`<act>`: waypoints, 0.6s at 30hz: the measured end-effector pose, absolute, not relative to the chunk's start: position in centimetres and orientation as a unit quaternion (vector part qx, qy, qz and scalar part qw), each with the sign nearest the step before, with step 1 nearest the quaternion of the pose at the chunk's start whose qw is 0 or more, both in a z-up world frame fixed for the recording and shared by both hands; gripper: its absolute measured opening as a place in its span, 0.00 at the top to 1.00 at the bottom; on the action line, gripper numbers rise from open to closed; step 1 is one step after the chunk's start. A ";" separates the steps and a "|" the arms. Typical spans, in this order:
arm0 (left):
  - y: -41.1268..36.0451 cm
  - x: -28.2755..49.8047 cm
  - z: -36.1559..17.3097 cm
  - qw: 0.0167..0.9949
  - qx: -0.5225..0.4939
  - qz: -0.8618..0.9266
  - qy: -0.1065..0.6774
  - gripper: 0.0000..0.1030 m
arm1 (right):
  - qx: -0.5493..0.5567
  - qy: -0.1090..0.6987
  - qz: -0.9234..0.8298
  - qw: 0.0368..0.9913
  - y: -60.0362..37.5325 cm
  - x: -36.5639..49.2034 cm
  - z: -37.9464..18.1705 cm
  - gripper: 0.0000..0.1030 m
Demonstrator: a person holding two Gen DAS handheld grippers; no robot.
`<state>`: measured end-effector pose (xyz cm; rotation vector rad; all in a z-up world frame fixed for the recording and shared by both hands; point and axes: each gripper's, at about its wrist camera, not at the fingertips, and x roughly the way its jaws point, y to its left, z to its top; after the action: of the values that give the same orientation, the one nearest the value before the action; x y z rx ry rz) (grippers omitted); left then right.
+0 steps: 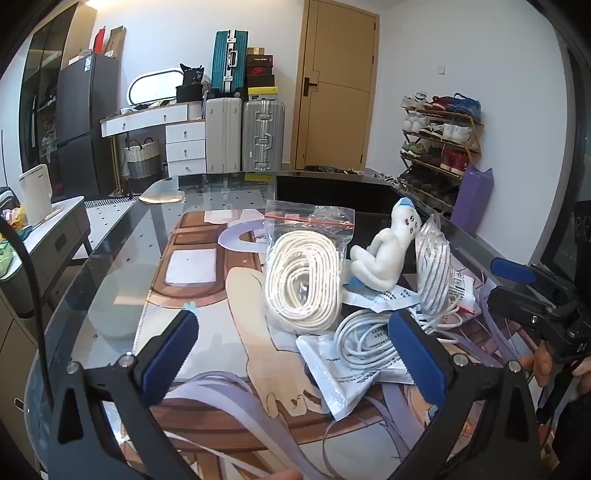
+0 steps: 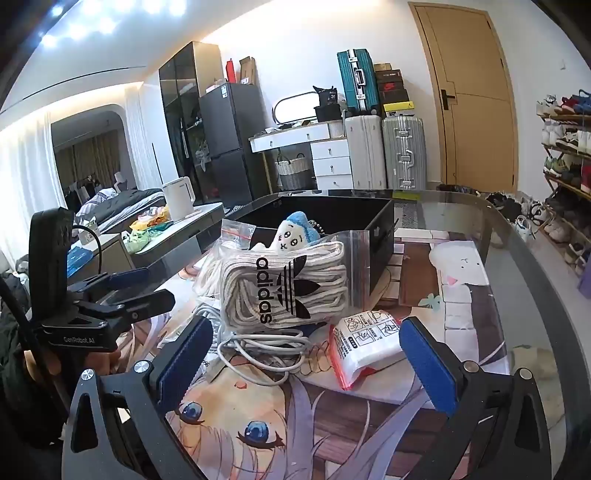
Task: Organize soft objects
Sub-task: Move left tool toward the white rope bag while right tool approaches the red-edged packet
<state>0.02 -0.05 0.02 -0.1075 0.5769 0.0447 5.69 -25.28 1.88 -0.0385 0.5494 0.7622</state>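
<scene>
Both the left gripper (image 1: 295, 354) and right gripper (image 2: 306, 362) gape empty; coiled rope in a glossy bag (image 1: 304, 273) beside a fuzzy plush doll (image 1: 384, 254) mid-table (image 1: 110, 280)

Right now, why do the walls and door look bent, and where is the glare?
Left wrist view: the fisheye lens bows the door and darkens the corners; the glass tabletop carries a pale sheen. Right wrist view: ceiling lights blow out to white top left; the zip bag of rope glints, yet its logo stays sharp.

The room was brightly lit; ceiling lights (image 2: 77, 22) flared above the jaws, the glass tabletop (image 1: 122, 258) beyond them glared, and edges bowed and darkened.
</scene>
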 end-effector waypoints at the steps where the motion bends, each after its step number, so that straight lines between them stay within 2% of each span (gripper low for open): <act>1: 0.0 0.0 0.0 0.957 -0.054 0.021 0.284 0.00 | -0.017 0.263 0.368 0.892 -25.3 5.7 1.9 0.00; 18: -0.4 0.0 -0.1 0.959 -0.050 0.024 0.276 0.00 | -0.021 0.267 0.367 0.891 -25.5 5.8 1.9 0.00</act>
<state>0.02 -0.36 -0.06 -0.1022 0.5604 0.0487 5.77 -25.46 1.91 -0.0427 0.5549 0.7617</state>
